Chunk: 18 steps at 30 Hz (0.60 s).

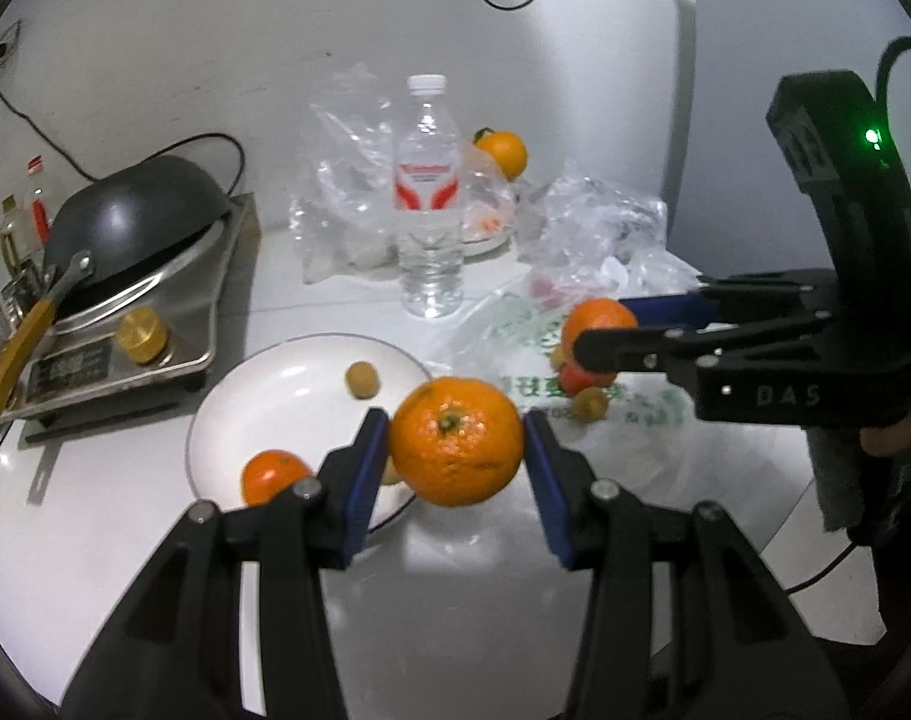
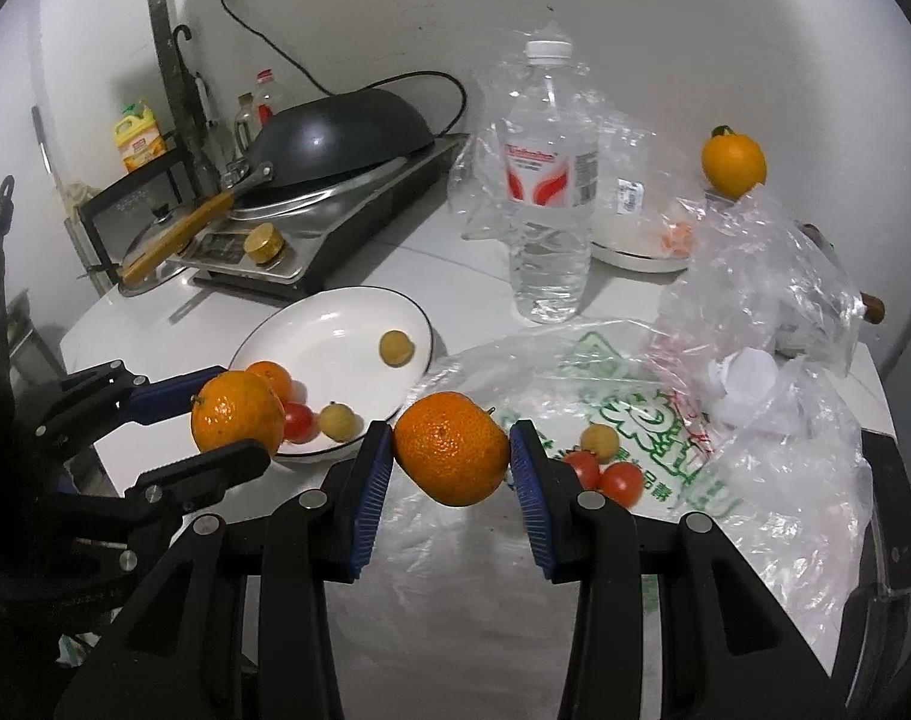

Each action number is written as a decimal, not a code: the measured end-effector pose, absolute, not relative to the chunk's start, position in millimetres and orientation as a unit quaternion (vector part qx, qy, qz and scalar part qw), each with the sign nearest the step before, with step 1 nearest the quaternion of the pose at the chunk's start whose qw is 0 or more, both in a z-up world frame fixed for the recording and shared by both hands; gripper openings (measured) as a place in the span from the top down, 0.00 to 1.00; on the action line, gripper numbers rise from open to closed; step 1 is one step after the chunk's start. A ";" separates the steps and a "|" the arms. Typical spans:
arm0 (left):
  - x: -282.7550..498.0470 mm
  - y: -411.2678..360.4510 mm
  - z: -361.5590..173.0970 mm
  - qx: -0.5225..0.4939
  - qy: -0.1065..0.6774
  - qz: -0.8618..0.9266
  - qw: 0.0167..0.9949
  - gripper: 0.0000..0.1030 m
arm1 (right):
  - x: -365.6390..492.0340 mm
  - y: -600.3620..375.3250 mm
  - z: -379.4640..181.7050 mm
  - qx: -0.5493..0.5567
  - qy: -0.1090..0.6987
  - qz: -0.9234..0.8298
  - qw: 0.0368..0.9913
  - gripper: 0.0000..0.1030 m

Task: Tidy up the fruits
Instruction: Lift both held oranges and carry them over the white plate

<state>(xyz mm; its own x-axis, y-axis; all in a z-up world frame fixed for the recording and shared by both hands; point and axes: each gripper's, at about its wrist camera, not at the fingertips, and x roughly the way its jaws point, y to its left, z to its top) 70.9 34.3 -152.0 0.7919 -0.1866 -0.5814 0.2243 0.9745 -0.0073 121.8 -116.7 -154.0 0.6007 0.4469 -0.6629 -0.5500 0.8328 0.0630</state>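
Both claws clamp oranges: left claw (image 1: 455,450), right claw (image 2: 451,450); the plate (image 1: 287,372) is partly hidden.

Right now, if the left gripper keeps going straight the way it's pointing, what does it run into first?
Likely the water bottle, standing upright straight ahead of the left gripper and the orange its fingers hold. The white plate sits below and left of that line. Depth is hard to judge.

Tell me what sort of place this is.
Most likely a small home kitchen counter. A black wok sits upturned on a countertop stove, cooking oil bottles stand by the wall, and a white plate holds fruit.
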 end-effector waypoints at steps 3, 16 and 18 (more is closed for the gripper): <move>68.8 43.7 -152.7 0.027 0.304 -0.100 0.947 0.55 | 121.0 -109.4 -153.9 -0.079 0.349 0.281 0.890 0.59; 61.1 88.4 -153.1 0.011 0.291 -0.068 0.954 0.55 | 122.6 -70.5 -156.4 -0.108 0.353 0.295 0.881 0.59; 61.7 95.0 -154.2 0.008 0.292 -0.064 0.954 0.55 | 123.1 -65.5 -156.3 -0.109 0.353 0.296 0.881 0.59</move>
